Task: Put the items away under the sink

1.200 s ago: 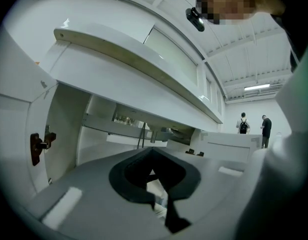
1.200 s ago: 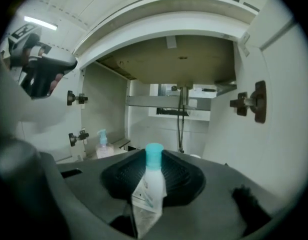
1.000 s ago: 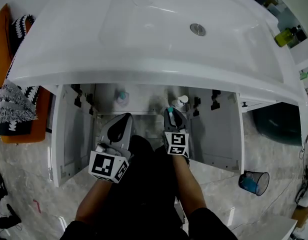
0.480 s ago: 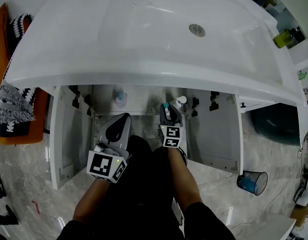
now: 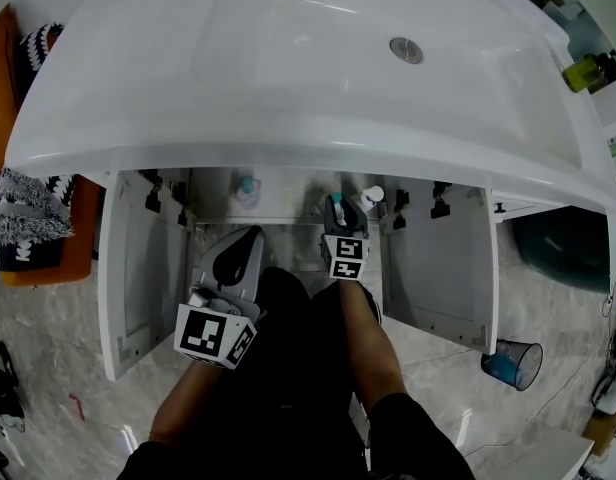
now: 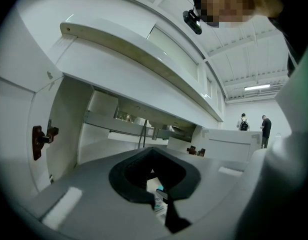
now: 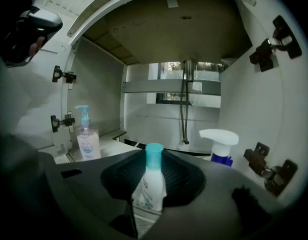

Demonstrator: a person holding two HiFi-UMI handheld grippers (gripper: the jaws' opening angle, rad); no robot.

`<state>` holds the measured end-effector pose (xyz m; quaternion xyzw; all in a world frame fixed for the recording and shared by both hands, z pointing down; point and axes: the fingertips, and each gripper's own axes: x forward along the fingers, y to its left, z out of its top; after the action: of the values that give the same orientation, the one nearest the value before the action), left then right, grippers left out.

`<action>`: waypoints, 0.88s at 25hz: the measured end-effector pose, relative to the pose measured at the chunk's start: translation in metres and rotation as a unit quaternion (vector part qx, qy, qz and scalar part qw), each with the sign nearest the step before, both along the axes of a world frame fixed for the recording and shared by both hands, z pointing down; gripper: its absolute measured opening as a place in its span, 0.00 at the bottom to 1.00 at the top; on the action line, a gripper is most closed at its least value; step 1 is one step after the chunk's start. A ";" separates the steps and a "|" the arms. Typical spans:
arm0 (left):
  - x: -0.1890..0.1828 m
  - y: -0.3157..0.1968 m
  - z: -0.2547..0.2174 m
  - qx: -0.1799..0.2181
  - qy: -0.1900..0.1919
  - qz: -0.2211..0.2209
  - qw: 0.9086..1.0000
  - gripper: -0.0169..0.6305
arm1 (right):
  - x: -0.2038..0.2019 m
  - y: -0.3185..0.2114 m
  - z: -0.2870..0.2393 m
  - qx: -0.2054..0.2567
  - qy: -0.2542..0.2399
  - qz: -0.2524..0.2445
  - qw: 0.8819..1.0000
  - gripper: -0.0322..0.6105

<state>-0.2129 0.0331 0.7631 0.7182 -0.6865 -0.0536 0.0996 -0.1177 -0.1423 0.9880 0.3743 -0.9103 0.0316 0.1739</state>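
Room: a bathroom with a pale marbled floor (image 5: pixel 48 368). A white sink (image 5: pixel 288 78) spans the top, and the cabinet (image 5: pixel 138 268) under it has both doors swung open.
Cabinet, left side: a clear pump bottle (image 7: pixel 87 140) with a blue pump stands upright near the left wall, apparently already stored.
Left gripper (image 5: pixel 244 246): held level just outside the cabinet mouth, with its jaws pressed together at the tips. A scrap of pale print shows through the gap behind them, and I cannot tell what it is or whether it is gripped.
Right gripper (image 7: pixel 146 204): reaches into the middle of the cabinet, tipped a little downward. Its jaws pinch a small white bottle (image 7: pixel 150 181) with a teal cap, held upright.
Cabinet, right side: a spray bottle (image 7: pixel 221 148) with a white head and a blue body stands near the right wall.
Progress: two items look put away. The third is in the jaws between them and has yet to be lowered and released. No view shows any further items waiting.
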 end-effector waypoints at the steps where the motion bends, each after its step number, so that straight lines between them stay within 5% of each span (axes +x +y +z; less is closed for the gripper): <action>1: 0.000 0.000 0.000 0.000 -0.001 -0.001 1.000 0.03 | -0.001 -0.001 0.001 -0.001 -0.001 0.001 1.000 0.22; 22: -0.001 0.002 0.007 -0.012 0.001 -0.004 1.000 0.04 | -0.001 -0.011 0.015 -0.003 -0.009 0.010 1.000 0.23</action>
<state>-0.2142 0.0347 0.7701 0.7140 -0.6901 -0.0466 0.1091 -0.1187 -0.1537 1.0032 0.3824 -0.9080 0.0396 0.1664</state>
